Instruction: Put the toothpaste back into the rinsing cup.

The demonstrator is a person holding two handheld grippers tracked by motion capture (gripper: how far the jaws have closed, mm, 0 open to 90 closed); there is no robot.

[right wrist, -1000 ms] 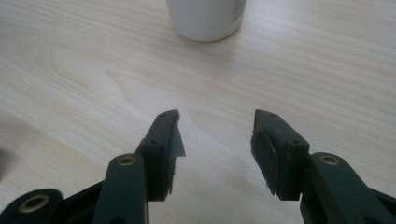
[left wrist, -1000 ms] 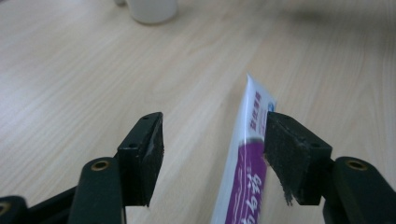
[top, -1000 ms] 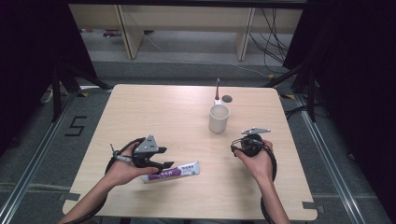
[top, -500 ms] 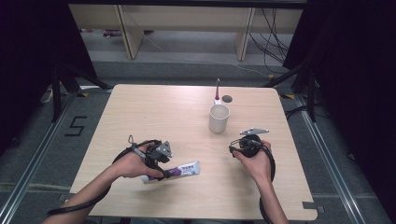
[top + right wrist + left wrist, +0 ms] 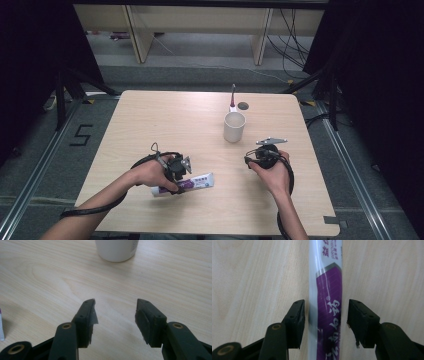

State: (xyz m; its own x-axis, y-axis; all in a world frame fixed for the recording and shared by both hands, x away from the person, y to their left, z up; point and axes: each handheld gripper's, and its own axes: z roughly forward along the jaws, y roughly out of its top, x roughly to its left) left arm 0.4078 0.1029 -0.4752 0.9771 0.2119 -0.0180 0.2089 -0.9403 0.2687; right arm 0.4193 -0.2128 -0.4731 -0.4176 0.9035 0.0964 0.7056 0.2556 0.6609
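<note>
Left gripper (image 5: 325, 312) has come down over tube (image 5: 327, 302) at table's (image 5: 165, 115) near-left, jaws apart astride it (gap either side). Right gripper (image 5: 115, 311) hovers, jaws apart, facing cup (image 5: 117, 248).

Tongs (image 5: 115, 312) spread wide over bare table (image 5: 45, 280) — white cup (image 5: 117, 249) beyond.

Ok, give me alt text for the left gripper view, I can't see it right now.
A white and purple toothpaste tube lies flat on the wooden table, running up the middle of the picture. The left gripper is open, one black jaw on each side of the tube, neither yet pressing it.
</note>
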